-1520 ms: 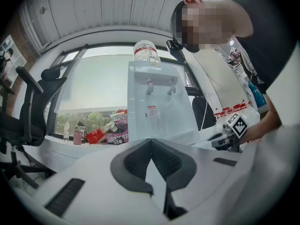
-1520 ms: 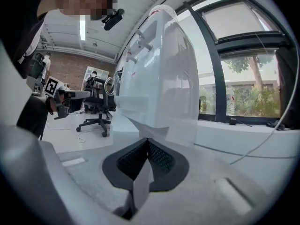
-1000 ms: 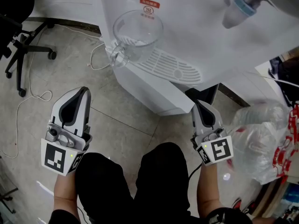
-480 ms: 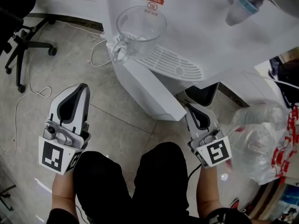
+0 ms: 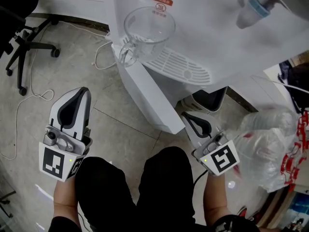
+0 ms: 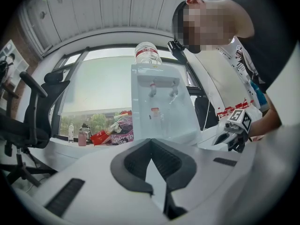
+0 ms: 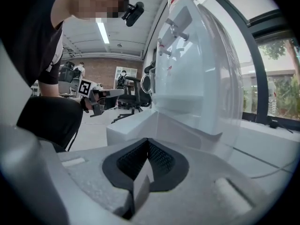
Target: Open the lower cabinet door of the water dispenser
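A grey, matt floor [image 5: 113, 108] of large slabs with thin dark seams is seen from above in the head view. In the left gripper view a wide window and a ribbed white ceiling are shown behind the unit. The tall white plastic water dispenser [image 5: 212, 28] fills the upper centre and right of the head view. Its lower cabinet door [image 5: 149, 93], a flat, smooth white panel, is found ajar. It runs slantwise from below the drip tray towards the lower centre, and a dark cabinet opening [image 5: 207, 100] is laid bare to its right.

On the slotted white drip tray [image 5: 183, 67] a clear round glass jug [image 5: 147, 28] with a handle is set, above the door's upper end. A black office chair [image 5: 21, 45] on castors is placed at the upper left, well apart from the door. A thin white cable [image 5: 98, 66] is looped on the floor just left of the dispenser. A crumpled clear plastic bag [image 5: 268, 139] is heaped at the right edge, near the opening. Knees in black trousers [image 5: 145, 187] are seen at the bottom centre.

The right claw [image 5: 188, 117] is closed, pads together, with its tip at the door's free lower corner; whether the edge is pinched cannot be told. The left claw [image 5: 82, 92] is closed on nothing and is held over bare floor at the lower left, well apart from the door.
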{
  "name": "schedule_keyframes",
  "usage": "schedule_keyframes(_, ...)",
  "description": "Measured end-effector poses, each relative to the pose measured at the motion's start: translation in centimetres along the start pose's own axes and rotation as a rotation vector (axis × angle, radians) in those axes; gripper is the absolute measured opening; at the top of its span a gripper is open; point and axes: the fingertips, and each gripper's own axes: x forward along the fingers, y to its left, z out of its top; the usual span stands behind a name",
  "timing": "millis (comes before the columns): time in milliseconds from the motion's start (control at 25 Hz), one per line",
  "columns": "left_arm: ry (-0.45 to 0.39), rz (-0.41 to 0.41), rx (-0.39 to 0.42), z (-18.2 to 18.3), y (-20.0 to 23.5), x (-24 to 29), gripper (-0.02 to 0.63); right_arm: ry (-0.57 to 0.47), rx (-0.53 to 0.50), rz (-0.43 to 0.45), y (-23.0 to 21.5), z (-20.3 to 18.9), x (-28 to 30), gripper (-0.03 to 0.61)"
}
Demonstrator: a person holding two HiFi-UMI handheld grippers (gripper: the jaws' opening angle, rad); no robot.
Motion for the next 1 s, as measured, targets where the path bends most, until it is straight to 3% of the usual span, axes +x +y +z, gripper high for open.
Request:
schedule_keyframes(680,-0.041,0.012,0.027,1.0,0.5,-0.5,0.009,-0.038,-0.071,0.232,4.6,2.6,3.5,0.005)
schedule_keyframes(720,-0.043,0.013,0.034,1.1,0.6,-0.5,0.009,-0.009,-0.086,0.252,4.8,2.3,3.5,0.005)
schedule_keyframes(840,-0.022,0.017,0.021,0.8,0.7,-0.9,0.009,0.265,-0.209,0.340,5.4,-1.3,2.5,0.005)
schedule_keyframes(1000,-0.019,0.029,0.021,0.9,1.1,-1.5,0.009,0.284,-0.226,0.376,6.3,-1.2,3.2,0.005)
